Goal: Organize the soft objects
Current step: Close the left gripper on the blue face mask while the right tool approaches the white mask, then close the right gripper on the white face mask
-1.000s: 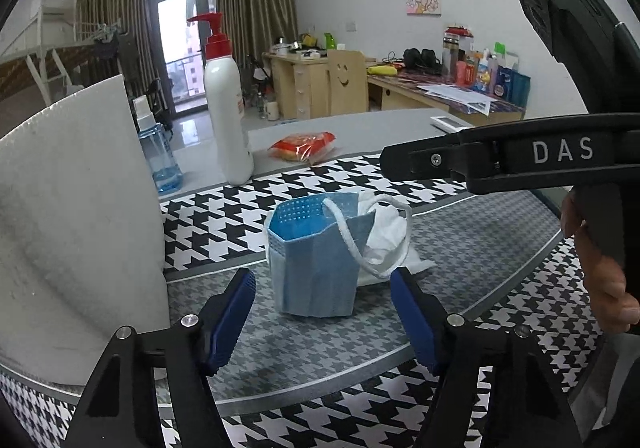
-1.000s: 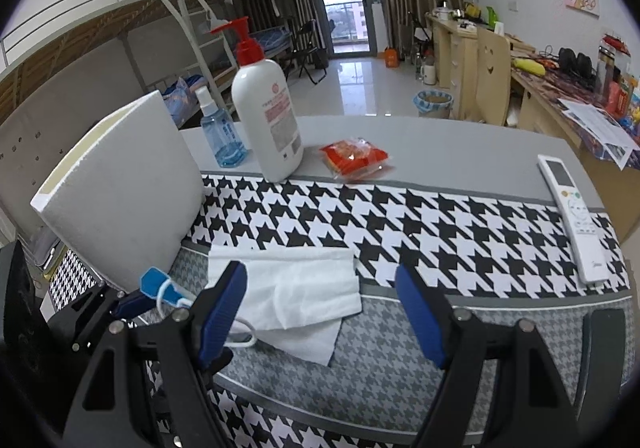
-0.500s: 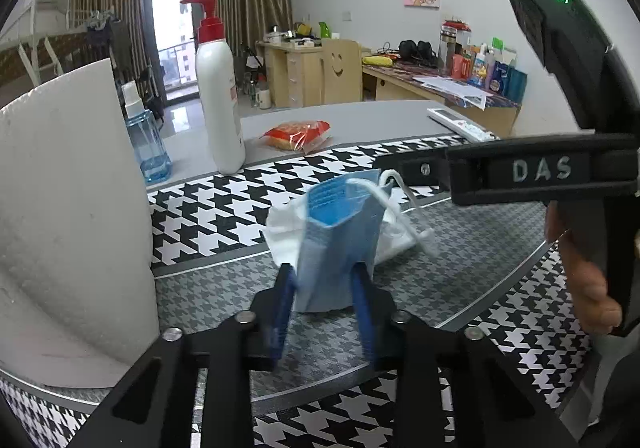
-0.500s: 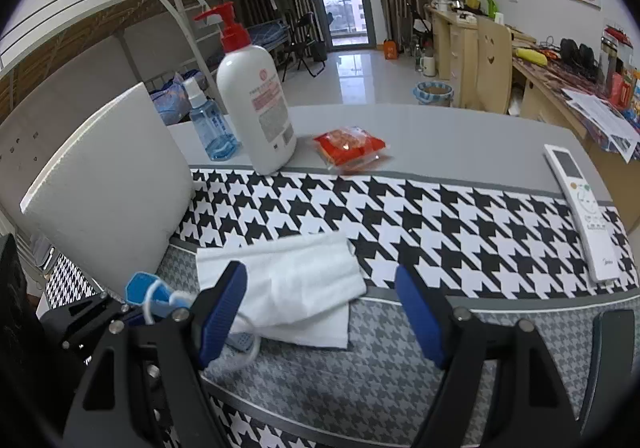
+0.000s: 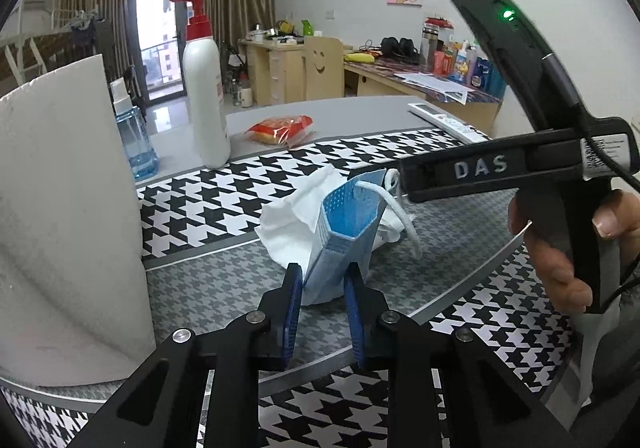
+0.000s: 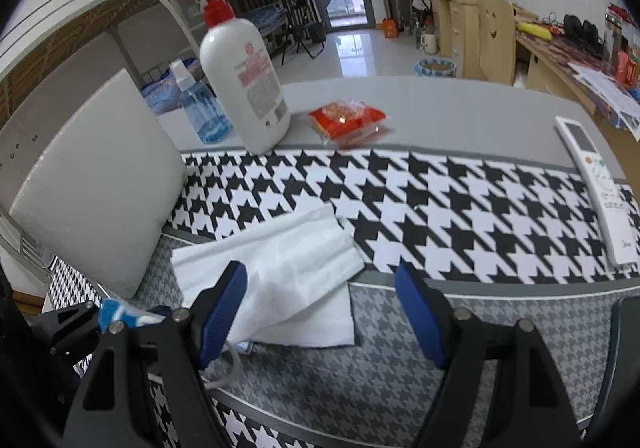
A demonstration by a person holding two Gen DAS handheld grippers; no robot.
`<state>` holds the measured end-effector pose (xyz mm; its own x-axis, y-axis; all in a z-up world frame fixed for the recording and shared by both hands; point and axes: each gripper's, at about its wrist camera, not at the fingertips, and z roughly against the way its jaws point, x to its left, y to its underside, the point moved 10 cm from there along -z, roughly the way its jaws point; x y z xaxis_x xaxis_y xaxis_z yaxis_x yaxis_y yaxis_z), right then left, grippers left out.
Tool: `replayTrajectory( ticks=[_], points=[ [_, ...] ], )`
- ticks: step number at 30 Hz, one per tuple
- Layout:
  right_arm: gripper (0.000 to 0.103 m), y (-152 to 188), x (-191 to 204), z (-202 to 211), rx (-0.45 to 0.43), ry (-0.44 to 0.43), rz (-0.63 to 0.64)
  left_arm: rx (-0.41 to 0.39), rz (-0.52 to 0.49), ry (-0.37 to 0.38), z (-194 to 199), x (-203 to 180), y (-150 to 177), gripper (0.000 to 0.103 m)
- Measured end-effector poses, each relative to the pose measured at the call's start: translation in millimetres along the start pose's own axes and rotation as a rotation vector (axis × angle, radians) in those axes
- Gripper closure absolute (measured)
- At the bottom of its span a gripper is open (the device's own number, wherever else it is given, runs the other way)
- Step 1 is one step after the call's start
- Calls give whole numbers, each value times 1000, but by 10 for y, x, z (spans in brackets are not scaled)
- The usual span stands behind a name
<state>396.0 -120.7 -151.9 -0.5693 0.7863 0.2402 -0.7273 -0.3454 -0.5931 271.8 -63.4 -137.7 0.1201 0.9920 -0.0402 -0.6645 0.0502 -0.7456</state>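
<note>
Left gripper (image 5: 320, 284): jaws just closed in, pads now pinching lower end of blue face mask (image 5: 344, 224); mask stands upright on edge, so narrow grip suits its folded thickness.

Mask sits on table (image 6: 460, 100) near front edge, on grey band of houndstooth cloth (image 6: 460, 208), leaning against white tissue (image 6: 288, 260).

Ear loop (image 5: 404, 216) dangles free, may snag.

Right gripper (image 6: 320, 304): jaws wide, nothing held, hovering over tissue, likely next pick.

White board (image 6: 96, 184) stands at left edge.
</note>
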Motion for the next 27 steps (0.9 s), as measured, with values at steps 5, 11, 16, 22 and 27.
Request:
replayTrajectory(
  ticks=[5,11,16,22,27],
  points=[
    [31,33,52,-79,36,-16,-1,7,-3,-5,-6,4,18,80],
    [55,102,93,-196,90,-36,-12,7,-14,-2,-3,-22,20,80],
    [84,142,103,-244,116,-43,-15,10,-21,0,-5,-36,21,80],
    [101,130,117,-256,100,-30,-24,3,-27,0,18,-42,16,80],
    [102,23,30,-16,26,-3,-27,1,-31,-9,21,-32,9,75]
  ],
)
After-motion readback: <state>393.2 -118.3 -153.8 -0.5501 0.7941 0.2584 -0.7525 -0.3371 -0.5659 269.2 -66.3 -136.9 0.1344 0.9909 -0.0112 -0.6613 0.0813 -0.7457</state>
